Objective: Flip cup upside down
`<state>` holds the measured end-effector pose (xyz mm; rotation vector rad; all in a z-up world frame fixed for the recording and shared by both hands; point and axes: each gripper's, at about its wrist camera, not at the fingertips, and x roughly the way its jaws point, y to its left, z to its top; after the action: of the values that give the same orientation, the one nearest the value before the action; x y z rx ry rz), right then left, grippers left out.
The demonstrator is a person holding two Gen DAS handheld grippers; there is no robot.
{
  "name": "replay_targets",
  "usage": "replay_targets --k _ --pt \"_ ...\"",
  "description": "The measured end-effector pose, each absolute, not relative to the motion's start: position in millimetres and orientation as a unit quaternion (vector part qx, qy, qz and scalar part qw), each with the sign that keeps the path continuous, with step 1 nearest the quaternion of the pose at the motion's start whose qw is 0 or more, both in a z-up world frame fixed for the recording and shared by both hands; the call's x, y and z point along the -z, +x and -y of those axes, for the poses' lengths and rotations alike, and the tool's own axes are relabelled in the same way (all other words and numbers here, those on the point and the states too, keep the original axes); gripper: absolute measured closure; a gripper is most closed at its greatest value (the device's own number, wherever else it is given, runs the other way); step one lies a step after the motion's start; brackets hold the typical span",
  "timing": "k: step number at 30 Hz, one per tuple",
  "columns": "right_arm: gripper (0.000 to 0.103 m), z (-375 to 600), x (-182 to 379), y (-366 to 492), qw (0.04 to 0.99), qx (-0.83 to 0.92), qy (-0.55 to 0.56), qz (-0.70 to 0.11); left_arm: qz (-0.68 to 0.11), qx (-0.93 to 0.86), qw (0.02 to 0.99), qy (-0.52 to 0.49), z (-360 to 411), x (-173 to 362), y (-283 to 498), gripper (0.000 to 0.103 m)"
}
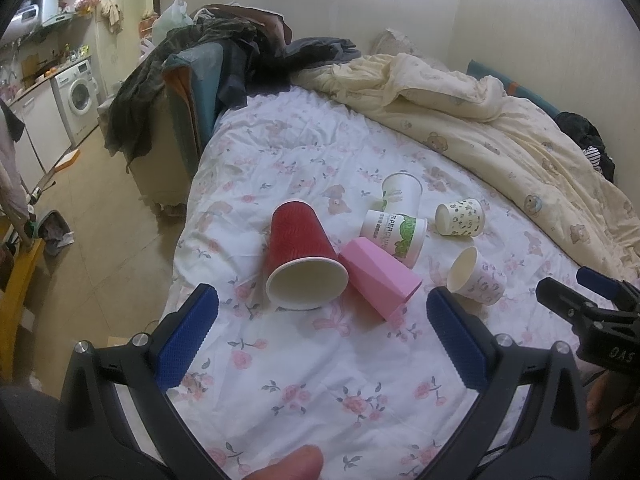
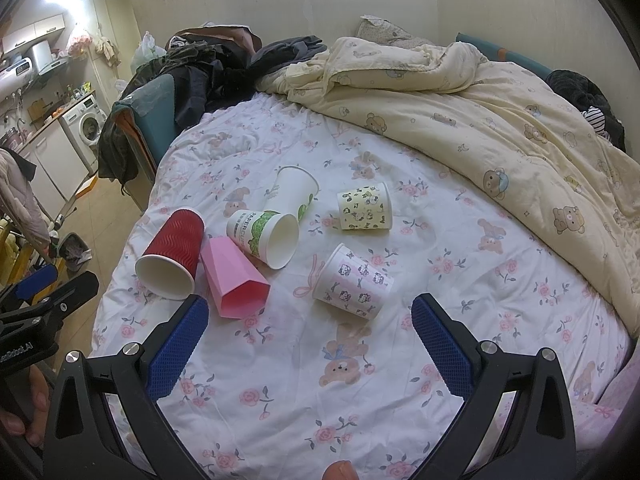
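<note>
Red cup (image 1: 302,256) (on its side) just beyond left tool (image 1: 320,312).

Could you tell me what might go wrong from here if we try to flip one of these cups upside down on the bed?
1. The red cup lies touching the pink cup; grabbing either may knock the other.
2. The bedsheet looks soft and wrinkled, so an upturned cup could tip over.
3. Both the left gripper and right gripper are open and apart from any cup; squeezing a paper cup too hard could crush it.
</note>
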<state>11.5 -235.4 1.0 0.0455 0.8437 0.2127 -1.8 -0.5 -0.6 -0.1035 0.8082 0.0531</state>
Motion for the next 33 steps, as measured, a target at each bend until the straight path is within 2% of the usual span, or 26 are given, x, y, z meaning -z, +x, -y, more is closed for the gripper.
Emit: replay_targets --k 9,17,25,30,33 --pt "0.0 239.0 1.4 16.4 0.906 -0.1 0.031 -0.411 -0.434 -0.039 0.898 -0.068 -16.9 1.8 13.9 0.0" --pt "0.0 236.3 16.7 52.9 0.884 -0.094 0.022 -0.458 -0.502 -0.06 0.859 -0.083 -44.0 12.0 60.2 0.0" --pt "0.0 245.2 22.7 71.4 0.869 -0.083 0.056 -0.485 -0.608 -0.062 0.783 -0.118 -56.1 57.2 132.0 0.001" --pt "0.0 247.1 22.8 73.0 0.866 -0.081 0.059 -0.489 -0.641 -0.061 0.754 -0.132 -50.4 81.9 161.1 0.001" --pt "0.0 248.7 22.5 73.5 0.865 -0.081 0.062 -0.492 -0.65 -0.065 0.746 -0.13 -45.5 95.0 166.9 0.005"
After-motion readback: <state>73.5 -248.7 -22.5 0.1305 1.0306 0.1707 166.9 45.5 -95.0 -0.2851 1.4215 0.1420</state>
